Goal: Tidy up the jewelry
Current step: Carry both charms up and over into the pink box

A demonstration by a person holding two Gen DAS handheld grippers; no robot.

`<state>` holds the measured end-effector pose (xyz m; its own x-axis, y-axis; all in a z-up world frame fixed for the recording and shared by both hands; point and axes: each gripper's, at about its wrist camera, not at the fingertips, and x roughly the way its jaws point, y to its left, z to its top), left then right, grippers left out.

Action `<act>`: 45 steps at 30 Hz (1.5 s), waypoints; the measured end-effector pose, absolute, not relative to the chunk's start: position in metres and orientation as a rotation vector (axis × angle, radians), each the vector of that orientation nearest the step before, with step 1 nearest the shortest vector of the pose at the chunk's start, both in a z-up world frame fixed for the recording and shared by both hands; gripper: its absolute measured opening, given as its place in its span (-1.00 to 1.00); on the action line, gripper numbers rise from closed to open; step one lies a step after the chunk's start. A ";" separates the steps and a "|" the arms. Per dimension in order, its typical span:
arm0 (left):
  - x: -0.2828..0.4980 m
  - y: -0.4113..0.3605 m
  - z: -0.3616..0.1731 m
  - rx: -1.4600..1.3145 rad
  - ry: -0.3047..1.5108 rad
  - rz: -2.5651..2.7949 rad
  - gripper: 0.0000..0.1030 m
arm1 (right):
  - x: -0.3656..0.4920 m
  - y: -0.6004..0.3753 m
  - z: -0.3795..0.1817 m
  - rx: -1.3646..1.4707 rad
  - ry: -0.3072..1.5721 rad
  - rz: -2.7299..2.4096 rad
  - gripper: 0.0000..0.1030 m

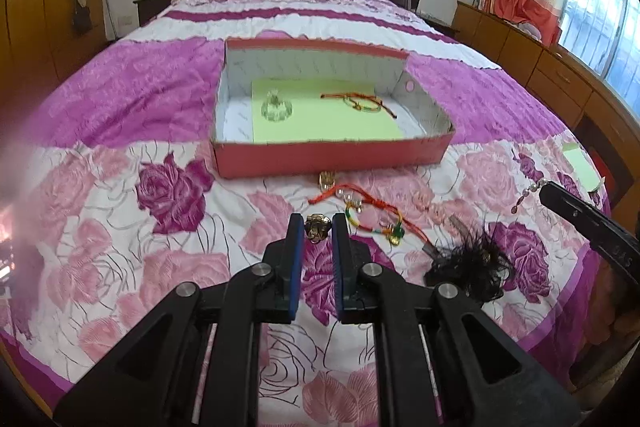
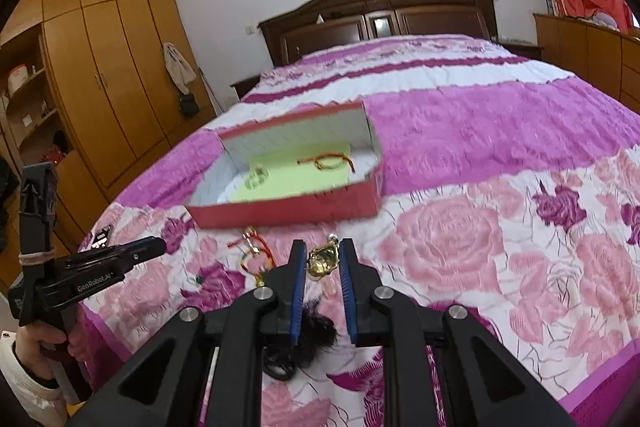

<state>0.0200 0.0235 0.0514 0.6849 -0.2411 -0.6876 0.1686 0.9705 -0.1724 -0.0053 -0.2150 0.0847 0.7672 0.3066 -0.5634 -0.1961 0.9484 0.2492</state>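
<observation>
A red open box [image 1: 332,153] with a green paper liner stands on the bed; inside lie a clear glass ring piece [image 1: 277,108] and a red-green cord bracelet [image 1: 362,101]. It also shows in the right wrist view [image 2: 288,213]. My left gripper [image 1: 318,227] is shut on a small gold ornament [image 1: 319,228], low over the bedspread. My right gripper [image 2: 323,259] is shut on a gold leaf-shaped pendant [image 2: 322,261] with beads hanging from it [image 1: 532,191]. Red and green cord bracelets [image 1: 368,213] lie loose in front of the box.
A black feathery hair piece [image 1: 468,263] lies on the flowered bedspread right of my left gripper, and under my right gripper [image 2: 308,343]. A small gold item [image 1: 327,179] lies by the box front. A wardrobe stands left, drawers right.
</observation>
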 end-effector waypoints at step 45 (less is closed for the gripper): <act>0.096 0.036 0.092 -0.086 0.546 -0.114 -0.90 | 0.094 -0.172 0.117 0.097 0.492 0.341 -0.64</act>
